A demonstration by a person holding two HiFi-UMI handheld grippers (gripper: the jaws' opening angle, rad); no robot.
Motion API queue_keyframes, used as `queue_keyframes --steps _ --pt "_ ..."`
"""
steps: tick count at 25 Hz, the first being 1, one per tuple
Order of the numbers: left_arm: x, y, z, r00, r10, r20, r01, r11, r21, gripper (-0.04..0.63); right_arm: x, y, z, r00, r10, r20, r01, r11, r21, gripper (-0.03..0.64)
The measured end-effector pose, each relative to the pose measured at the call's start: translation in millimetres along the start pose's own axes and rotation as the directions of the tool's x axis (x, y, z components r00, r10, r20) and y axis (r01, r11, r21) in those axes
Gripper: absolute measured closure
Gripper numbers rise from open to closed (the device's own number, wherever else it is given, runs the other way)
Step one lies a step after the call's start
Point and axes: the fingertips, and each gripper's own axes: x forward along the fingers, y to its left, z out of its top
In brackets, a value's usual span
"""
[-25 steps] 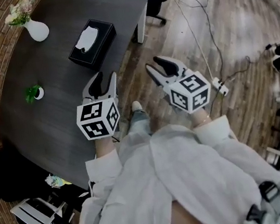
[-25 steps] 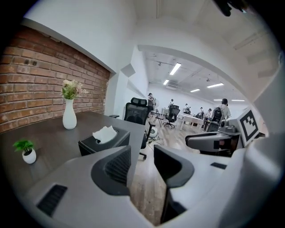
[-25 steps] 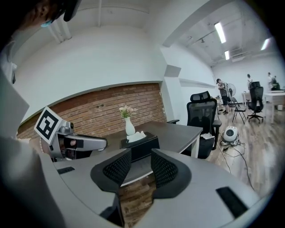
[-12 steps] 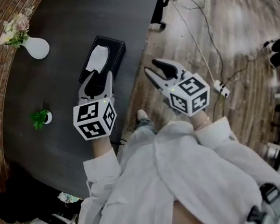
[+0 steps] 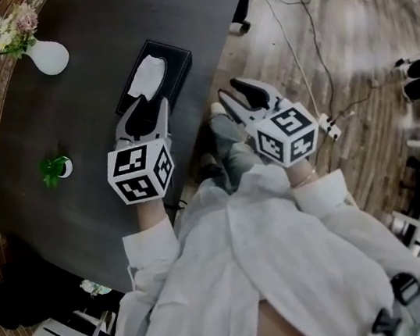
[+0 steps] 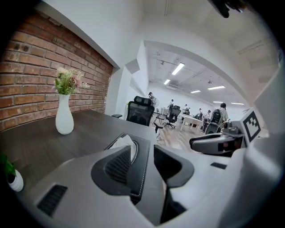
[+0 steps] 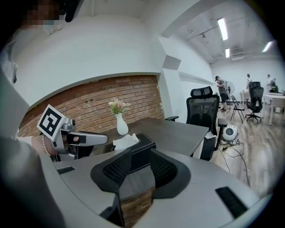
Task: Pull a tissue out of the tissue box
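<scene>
A black tissue box (image 5: 170,63) lies near the right edge of the dark table (image 5: 67,115), with a white tissue (image 5: 145,77) sticking up from its slot. My left gripper (image 5: 145,108) hovers just in front of the box's near end, jaws open and empty. In the left gripper view the box (image 6: 143,156) and tissue (image 6: 124,143) lie straight ahead between the jaws of the left gripper (image 6: 142,165). My right gripper (image 5: 234,93) hangs open over the floor, right of the table. From the right gripper (image 7: 140,171), the box (image 7: 141,153) and tissue (image 7: 125,141) lie ahead.
A white vase (image 5: 49,57) with flowers stands at the table's far left, and a small potted plant (image 5: 56,168) nearer. A black office chair (image 6: 139,113) is behind the table. Cables (image 5: 296,39) and a power strip (image 5: 331,131) lie on the wooden floor.
The person has stepped closer to the table. My left gripper has moved forward, now right at the near end of the tissue box. The right gripper kept its place beside it.
</scene>
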Motion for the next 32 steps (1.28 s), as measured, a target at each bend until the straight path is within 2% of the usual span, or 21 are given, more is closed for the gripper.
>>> queue_keyframes --steps 6,10,15,19,24,32 --pt "-6 22 -3 0.998 0.059 0.037 -0.058 0.998 -0.021 0.453 27 7 11 0.998 0.059 0.022 -0.058 0.998 -0.040 0.499" --pt "-4 42 5 0.989 0.133 0.057 -0.130 0.990 -0.056 0.454 58 7 33 0.990 0.142 0.021 -0.140 0.987 -0.086 0.499" --pt "5 57 16 0.980 0.194 0.046 -0.190 0.978 -0.089 0.453 92 4 62 0.971 0.240 0.002 -0.238 0.963 -0.124 0.499" --pt "16 65 17 0.977 0.213 0.006 -0.212 0.975 -0.063 0.454 120 8 73 0.943 0.331 -0.032 -0.332 0.931 -0.152 0.499" --pt "29 75 32 0.966 0.257 -0.003 -0.257 0.964 -0.071 0.454 147 11 89 0.901 0.427 -0.071 -0.433 0.883 -0.180 0.499" --pt "35 87 43 0.928 0.374 0.003 -0.372 0.923 -0.095 0.454 174 16 108 0.832 0.546 -0.100 -0.554 0.803 -0.222 0.499"
